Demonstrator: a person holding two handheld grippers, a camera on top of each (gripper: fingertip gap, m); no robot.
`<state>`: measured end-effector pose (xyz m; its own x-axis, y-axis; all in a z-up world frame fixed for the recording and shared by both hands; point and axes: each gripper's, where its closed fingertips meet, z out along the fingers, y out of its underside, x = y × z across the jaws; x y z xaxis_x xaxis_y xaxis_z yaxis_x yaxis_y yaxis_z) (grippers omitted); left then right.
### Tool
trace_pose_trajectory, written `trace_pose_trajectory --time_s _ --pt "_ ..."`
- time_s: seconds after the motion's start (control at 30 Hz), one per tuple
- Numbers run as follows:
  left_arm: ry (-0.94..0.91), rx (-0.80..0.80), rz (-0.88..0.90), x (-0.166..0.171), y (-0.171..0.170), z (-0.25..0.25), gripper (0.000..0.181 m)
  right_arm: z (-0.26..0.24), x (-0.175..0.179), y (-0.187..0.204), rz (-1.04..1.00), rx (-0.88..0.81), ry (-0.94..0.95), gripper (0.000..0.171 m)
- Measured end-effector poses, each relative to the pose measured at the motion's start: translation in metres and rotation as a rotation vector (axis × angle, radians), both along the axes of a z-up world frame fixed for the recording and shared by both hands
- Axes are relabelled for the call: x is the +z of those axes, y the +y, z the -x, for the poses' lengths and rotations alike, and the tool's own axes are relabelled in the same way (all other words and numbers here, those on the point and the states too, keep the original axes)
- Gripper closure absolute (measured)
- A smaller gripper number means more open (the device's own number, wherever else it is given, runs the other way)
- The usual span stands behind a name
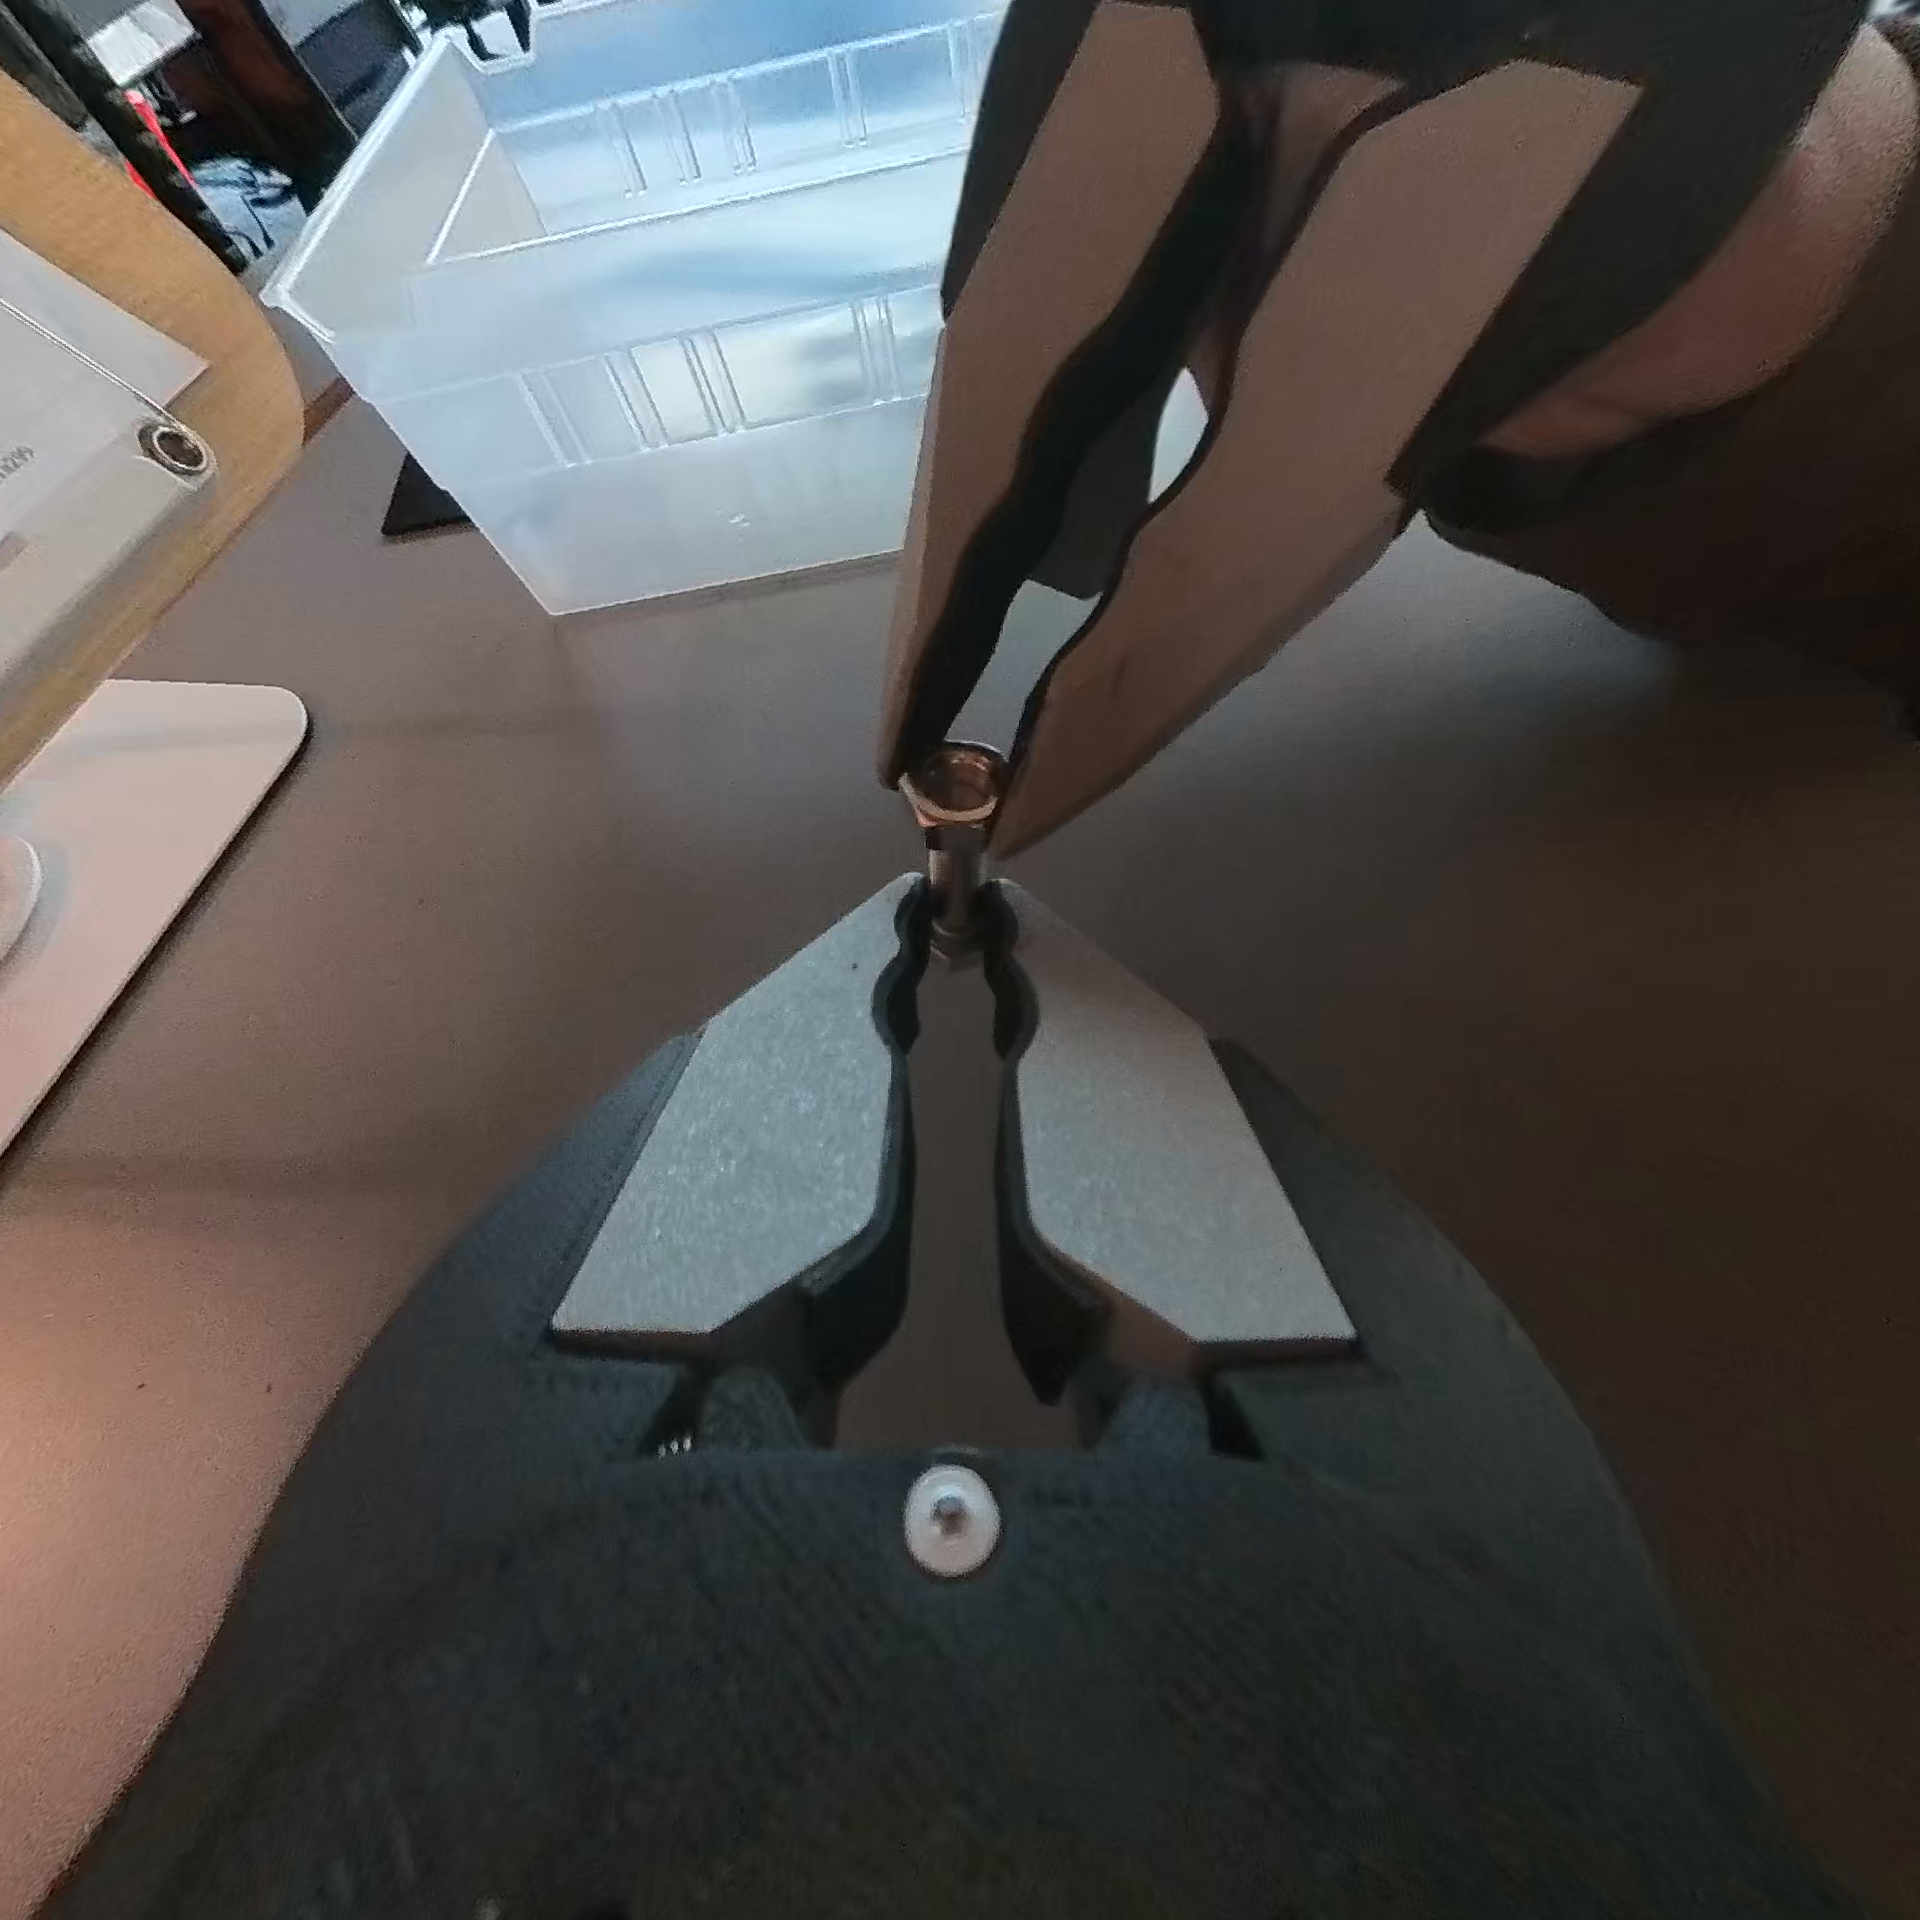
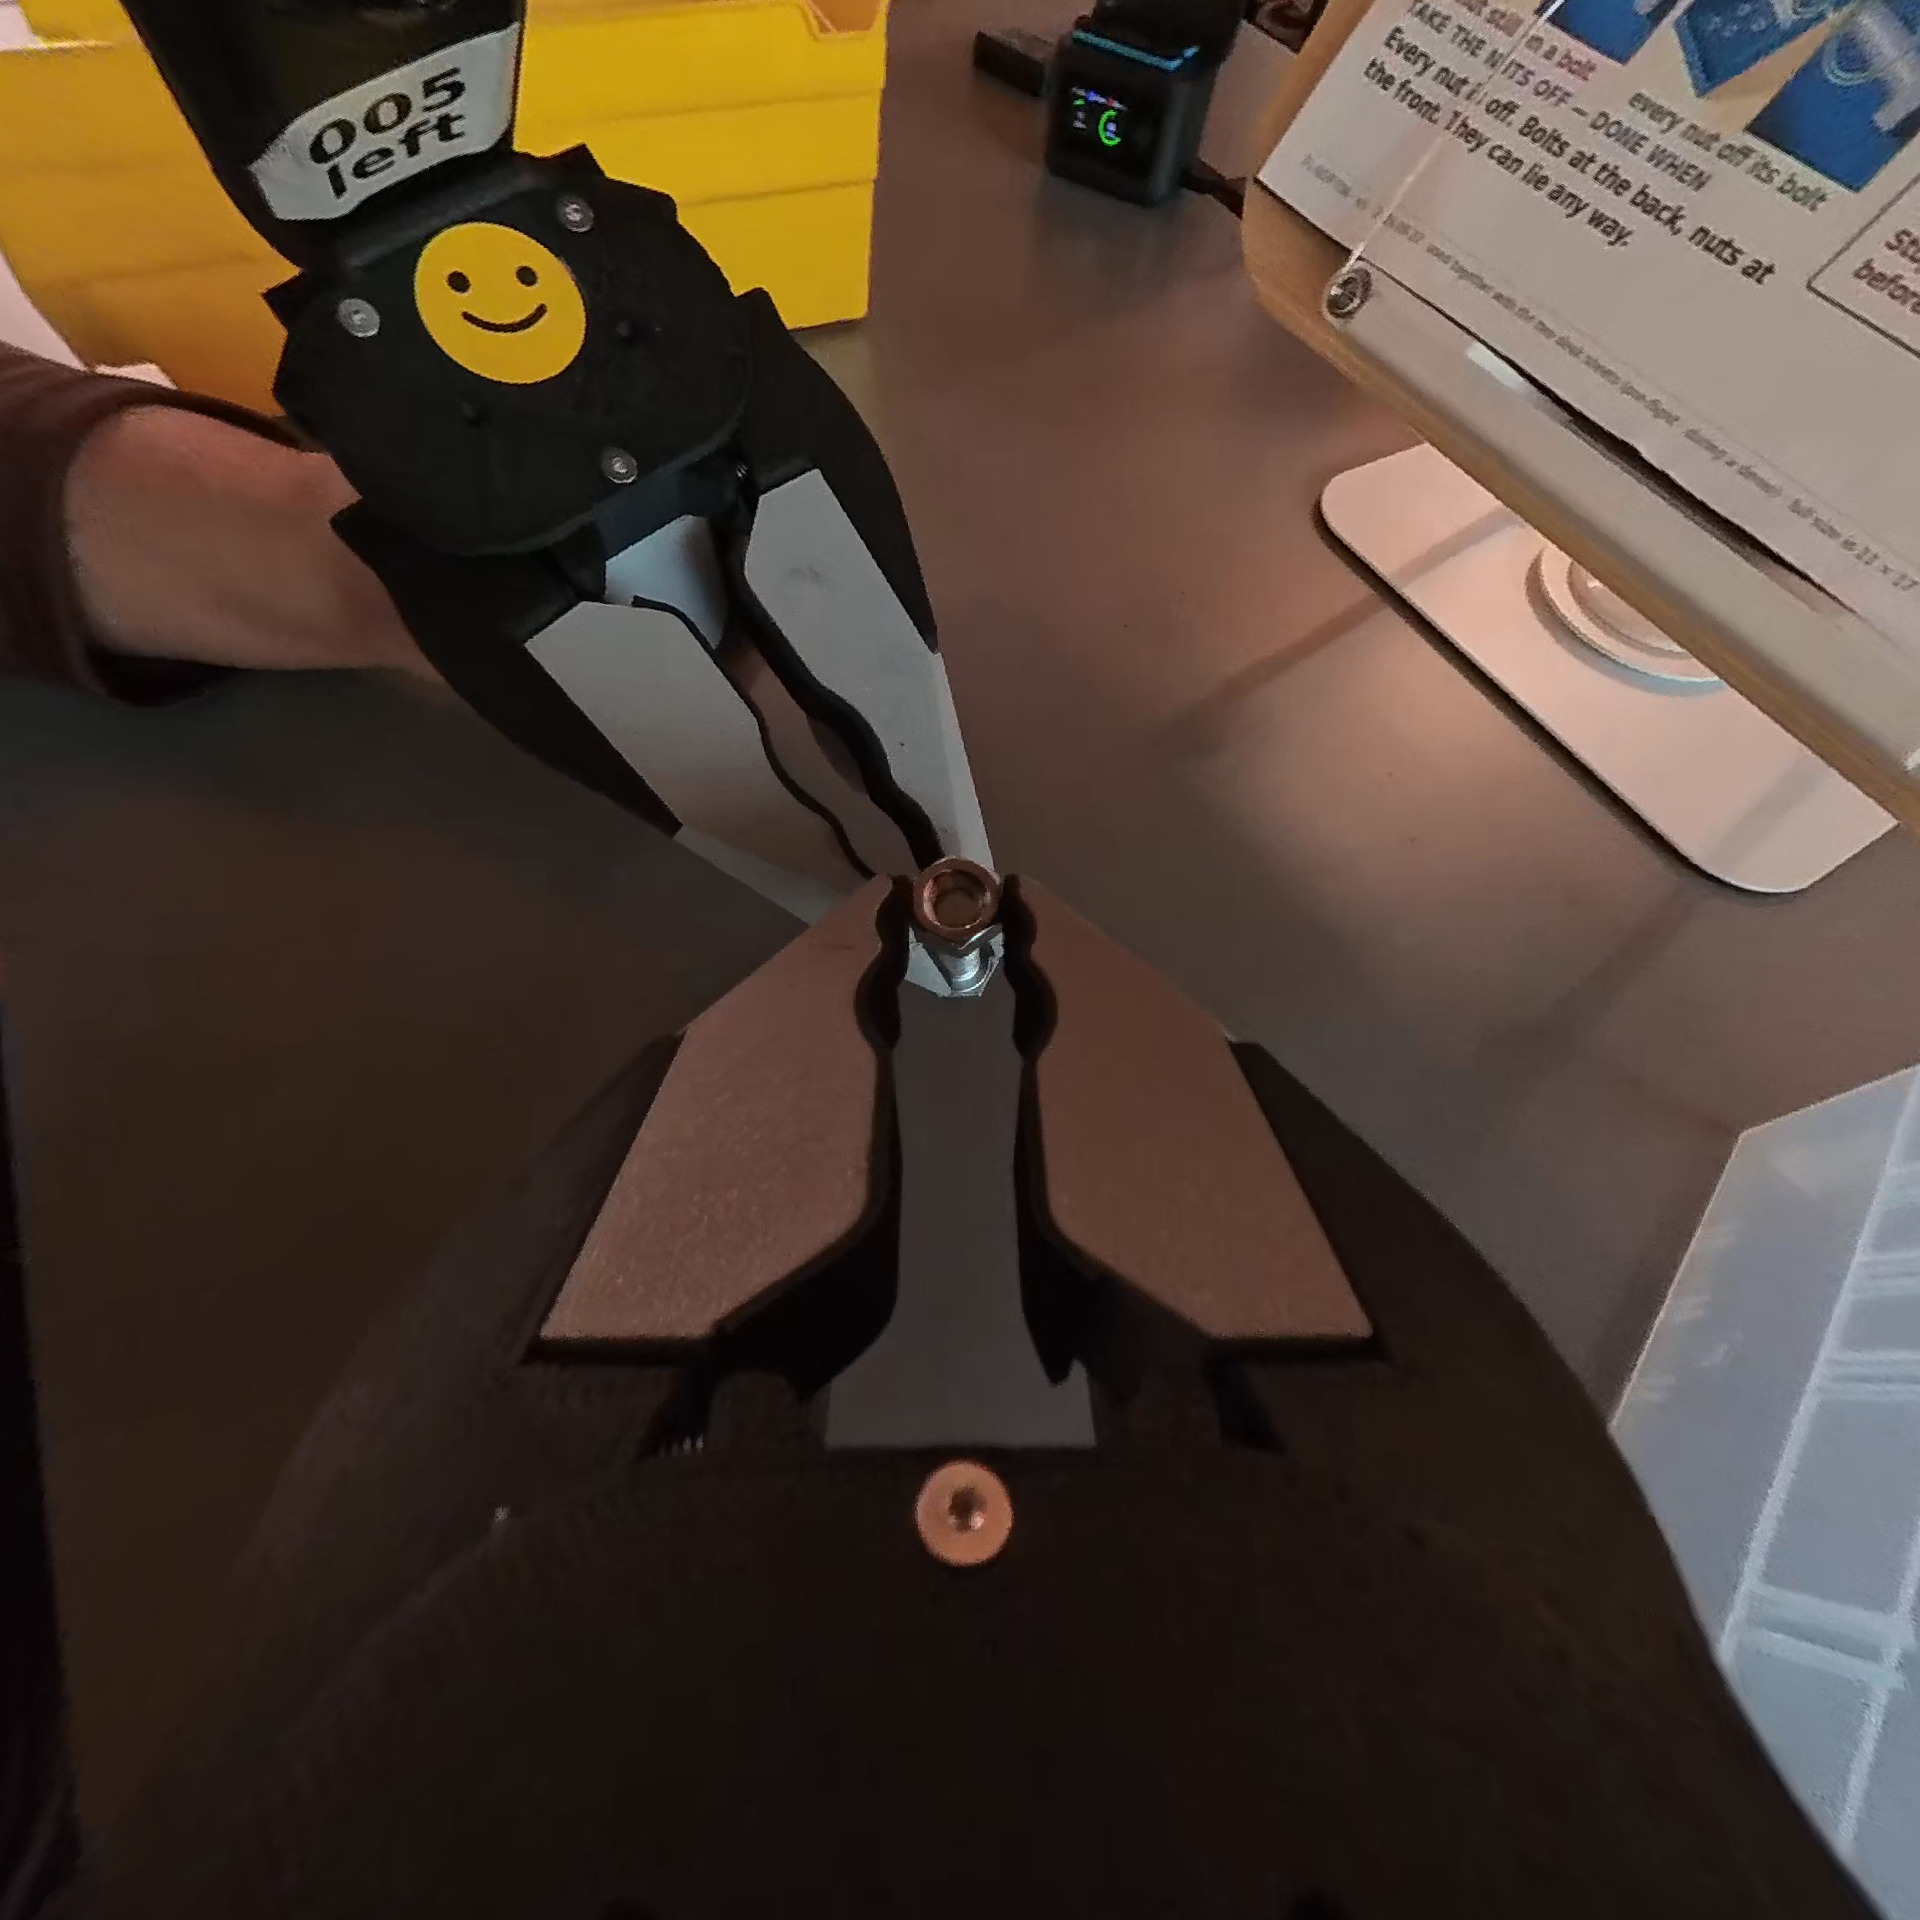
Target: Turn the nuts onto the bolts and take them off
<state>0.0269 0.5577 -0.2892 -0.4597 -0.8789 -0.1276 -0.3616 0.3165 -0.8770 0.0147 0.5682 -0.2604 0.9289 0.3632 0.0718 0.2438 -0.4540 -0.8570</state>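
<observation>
While left gripper [image 1: 951, 914] pinched small silver steel bolt [image 1: 949, 906] steady, right gripper [image 2: 954, 904] — closed on coppery hex nut [image 2: 956, 900] — sat placed for turning.

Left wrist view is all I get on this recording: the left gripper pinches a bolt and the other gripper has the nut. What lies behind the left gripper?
Observer: Yellow bins stand on the table behind the left gripper and its bolt.
Operator: Anything else back there?
Observer: A small black device with a lit screen, on the table near the bins.
Operator: Can you see what holds the left gripper?
Observer: A hand in a dark sleeve reaches in from the side and grips it.
</observation>
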Motion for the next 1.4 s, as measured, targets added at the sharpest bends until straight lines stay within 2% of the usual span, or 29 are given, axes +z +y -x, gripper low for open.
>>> trace_pose_trajectory --time_s 0.6,1.4 --pt "-0.016 0.057 0.001 0.003 0.01 -0.003 0.173 -0.004 0.004 0.011 -0.053 -0.124 0.172 0.157" --pt "-0.03 0.061 0.015 0.006 0.012 -0.004 0.173 -0.006 0.004 0.012 -0.078 -0.136 0.148 0.157"
